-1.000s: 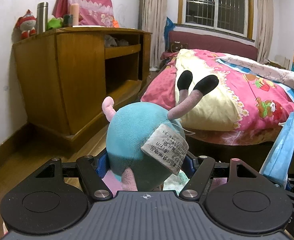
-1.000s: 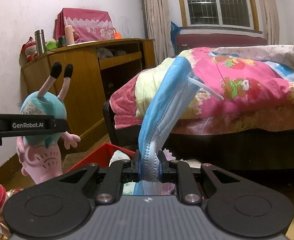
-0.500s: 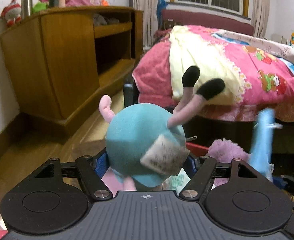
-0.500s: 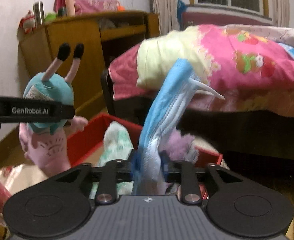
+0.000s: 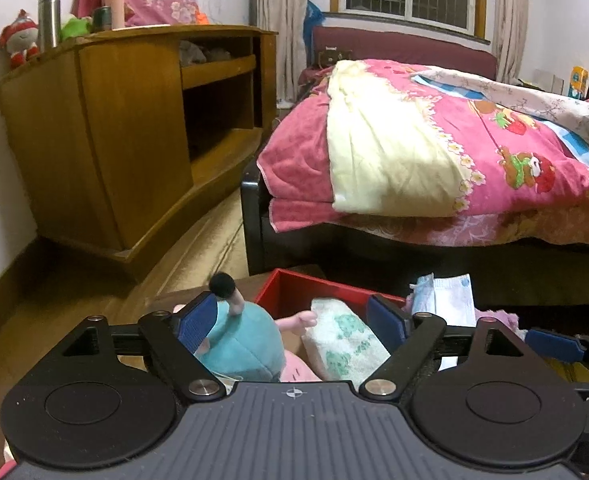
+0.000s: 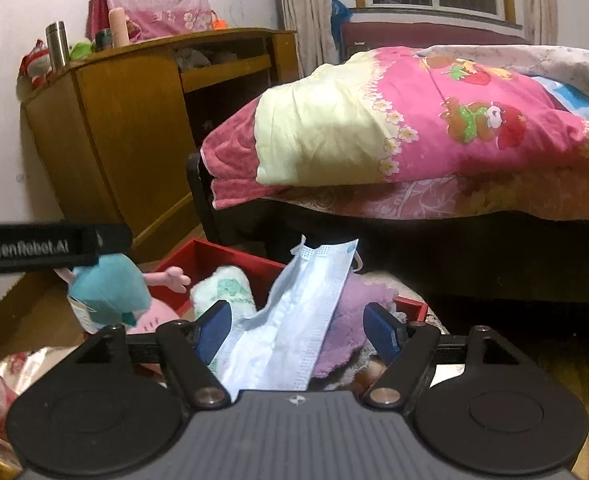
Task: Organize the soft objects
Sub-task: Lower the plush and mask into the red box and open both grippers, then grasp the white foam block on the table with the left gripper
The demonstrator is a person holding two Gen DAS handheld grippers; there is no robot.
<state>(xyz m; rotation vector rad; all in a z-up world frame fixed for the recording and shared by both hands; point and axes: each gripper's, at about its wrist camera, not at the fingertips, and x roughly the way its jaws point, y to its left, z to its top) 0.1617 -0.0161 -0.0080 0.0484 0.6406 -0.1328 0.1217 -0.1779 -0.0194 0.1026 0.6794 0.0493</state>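
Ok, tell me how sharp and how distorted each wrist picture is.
Left wrist view: sharp, dim warm light, and fisheye bending bows the wooden cabinet. Right wrist view: softer, the strap lettering is smeared, and the bed edge curves.

the right claw is opening, its blue pads apart with the mask lying loose between them, touching neither pad clearly. the mask leans up and away over the red box. in the box a purple cloth sits just right of the mask and a white towel with green print just left. further left the plush, teal on top and pink below, hangs at the box's left edge under the left claw, one pink arm reaching toward the towel. behind stand a wooden cabinet and a bed with a pink quilt.
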